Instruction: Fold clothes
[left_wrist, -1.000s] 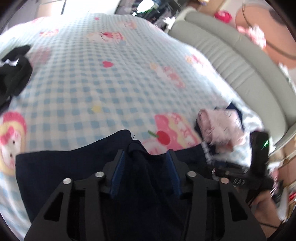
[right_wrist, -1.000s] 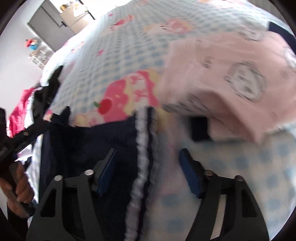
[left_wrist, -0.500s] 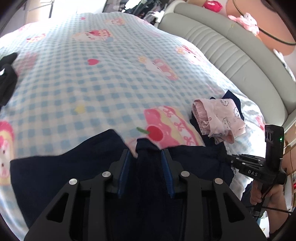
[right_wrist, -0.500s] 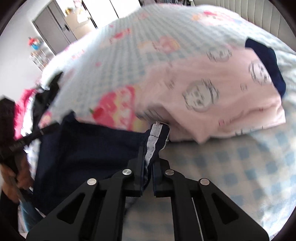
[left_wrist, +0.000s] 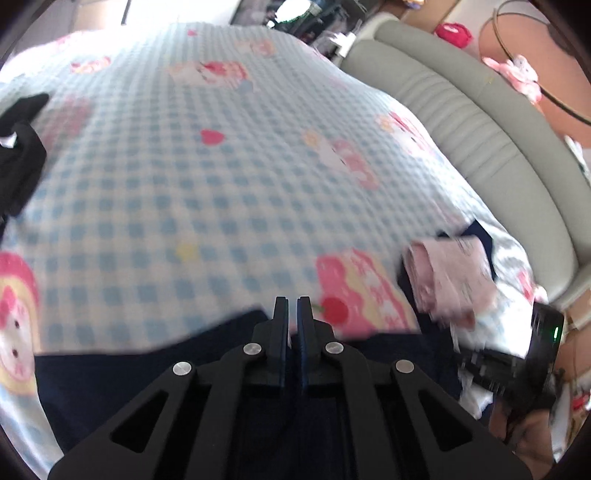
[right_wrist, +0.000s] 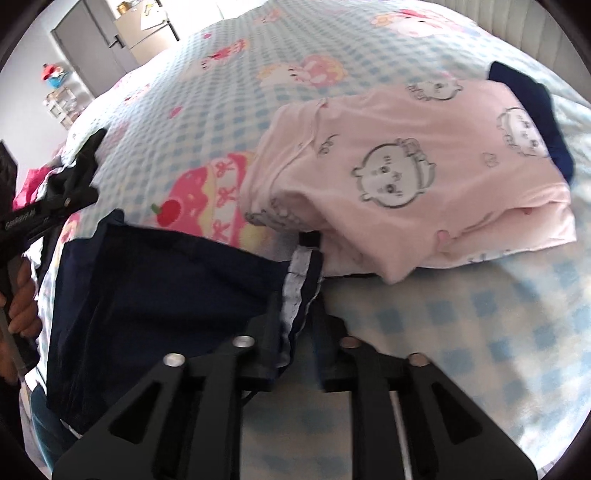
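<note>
A navy garment (left_wrist: 129, 387) lies spread on the checked bedsheet (left_wrist: 184, 184) at the near edge of the bed. My left gripper (left_wrist: 291, 306) is shut, with the garment's far edge pinched between its blue pads. In the right wrist view the same navy garment (right_wrist: 166, 295) stretches leftward. Its white-trimmed hem (right_wrist: 295, 280) stands up between the fingers of my right gripper (right_wrist: 297, 325). Those jaws are opening and stand a little apart around the hem. A person's hand (right_wrist: 18, 295) holds the left gripper's handle at the left edge.
A folded pink garment with printed cartoon faces (right_wrist: 406, 166) sits on a folded navy piece (right_wrist: 535, 107), just beyond the hem. Black clothing (left_wrist: 18, 162) lies at the bed's left side. A grey padded headboard (left_wrist: 480, 129) borders the right. Grey cabinets (right_wrist: 99, 44) stand beyond the bed.
The left jaws have closed fully on the navy fabric. The right jaws closed on the white-trimmed hem, then parted slightly, with the hem still between them.
</note>
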